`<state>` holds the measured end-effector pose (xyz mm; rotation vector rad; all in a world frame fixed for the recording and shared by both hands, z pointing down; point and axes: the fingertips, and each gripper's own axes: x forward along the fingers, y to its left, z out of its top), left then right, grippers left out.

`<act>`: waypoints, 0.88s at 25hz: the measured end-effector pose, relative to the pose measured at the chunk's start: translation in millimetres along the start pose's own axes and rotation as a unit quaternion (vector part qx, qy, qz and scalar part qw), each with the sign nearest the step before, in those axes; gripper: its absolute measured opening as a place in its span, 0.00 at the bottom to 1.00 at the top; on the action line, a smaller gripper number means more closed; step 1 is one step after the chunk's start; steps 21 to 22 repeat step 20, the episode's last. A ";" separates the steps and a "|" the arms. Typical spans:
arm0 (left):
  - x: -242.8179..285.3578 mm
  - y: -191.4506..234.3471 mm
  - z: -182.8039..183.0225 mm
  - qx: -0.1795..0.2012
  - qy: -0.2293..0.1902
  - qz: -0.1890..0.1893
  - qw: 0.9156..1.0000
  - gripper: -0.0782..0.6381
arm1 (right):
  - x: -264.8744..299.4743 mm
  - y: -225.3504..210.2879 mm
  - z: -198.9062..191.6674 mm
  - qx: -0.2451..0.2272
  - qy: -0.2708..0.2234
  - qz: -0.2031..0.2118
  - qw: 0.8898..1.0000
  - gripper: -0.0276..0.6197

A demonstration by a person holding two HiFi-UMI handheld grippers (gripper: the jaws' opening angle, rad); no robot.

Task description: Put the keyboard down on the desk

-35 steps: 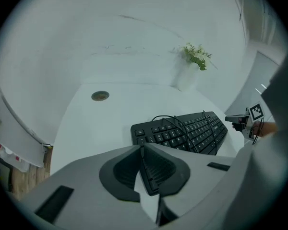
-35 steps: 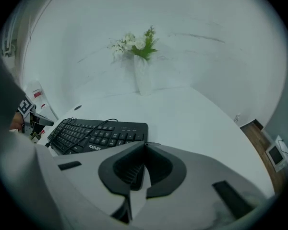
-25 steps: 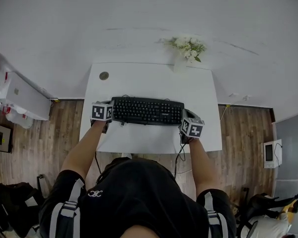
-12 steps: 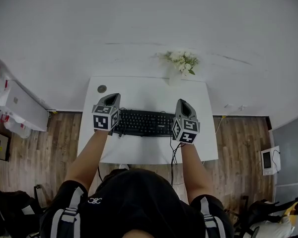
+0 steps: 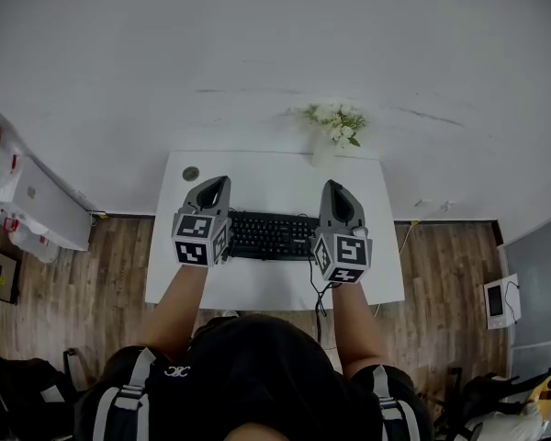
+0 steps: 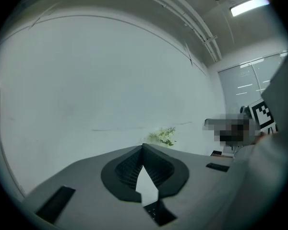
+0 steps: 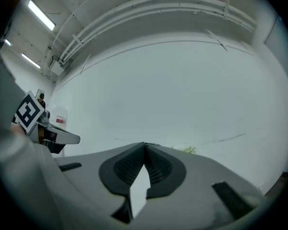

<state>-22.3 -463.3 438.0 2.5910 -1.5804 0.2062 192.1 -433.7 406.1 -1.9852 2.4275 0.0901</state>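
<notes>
Keyboard [image 5: 271, 235] lying on white desk [image 5: 275, 281], left gripper [image 5: 217, 183] at its 9 o'clock, right gripper [image 5: 334, 187] at 3 o'clock, both jaws pressed together, empty.

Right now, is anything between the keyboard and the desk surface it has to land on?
Nothing visible. The keyboard lies on the white desk, its ends hidden by the left gripper and right gripper, both shut and empty. The flowers and small round object sit further back.

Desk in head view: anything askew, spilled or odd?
Nothing stands out. The keyboard lies square to the desk's front edge, its cable trails off that edge, and the flowers sit at the back edge.
</notes>
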 end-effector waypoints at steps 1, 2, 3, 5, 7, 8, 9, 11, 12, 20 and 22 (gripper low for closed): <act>-0.3 1.1 -2.9 -0.007 0.002 0.000 1.000 0.11 | -1.1 0.0 -1.3 0.001 0.001 -0.003 1.000 0.05; -0.8 2.2 -5.0 -0.013 0.003 0.001 1.000 0.11 | -2.0 -0.5 -2.8 0.004 0.002 -0.005 1.000 0.05; -1.3 2.7 -6.9 -0.015 0.006 0.001 1.000 0.11 | -2.8 -1.2 -4.5 0.007 0.004 -0.007 1.000 0.05; -1.6 2.2 -10.1 -0.012 0.014 0.001 1.000 0.11 | -4.1 -3.3 -6.9 0.017 0.008 -0.011 1.000 0.05; -2.0 1.1 -11.0 -0.008 0.016 0.001 1.000 0.11 | -5.7 -6.2 -7.1 0.014 0.007 -0.020 1.000 0.05; -2.3 0.6 -11.1 -0.008 0.015 0.000 1.000 0.11 | -6.5 -7.2 -6.9 0.008 0.005 -0.026 1.000 0.05; -2.4 0.2 -11.3 -0.009 0.014 0.001 1.000 0.11 | -7.0 -7.7 -7.0 0.005 0.004 -0.029 1.000 0.05; -2.5 -0.8 -12.2 -0.011 0.013 0.002 1.000 0.11 | -7.2 -7.5 -8.9 0.005 0.003 -0.031 1.000 0.05; -2.8 -1.4 -12.9 -0.014 0.013 0.003 1.000 0.11 | -7.5 -6.9 -10.1 0.006 0.004 -0.031 1.000 0.05; -7.8 -1.4 -15.5 -0.021 0.006 0.005 1.000 0.11 | -8.2 0.0 -14.6 0.022 0.007 -0.025 0.999 0.05; -7.8 -1.4 -15.5 -0.021 0.006 0.005 1.000 0.11 | -8.2 0.0 -14.6 0.022 0.007 -0.025 0.999 0.05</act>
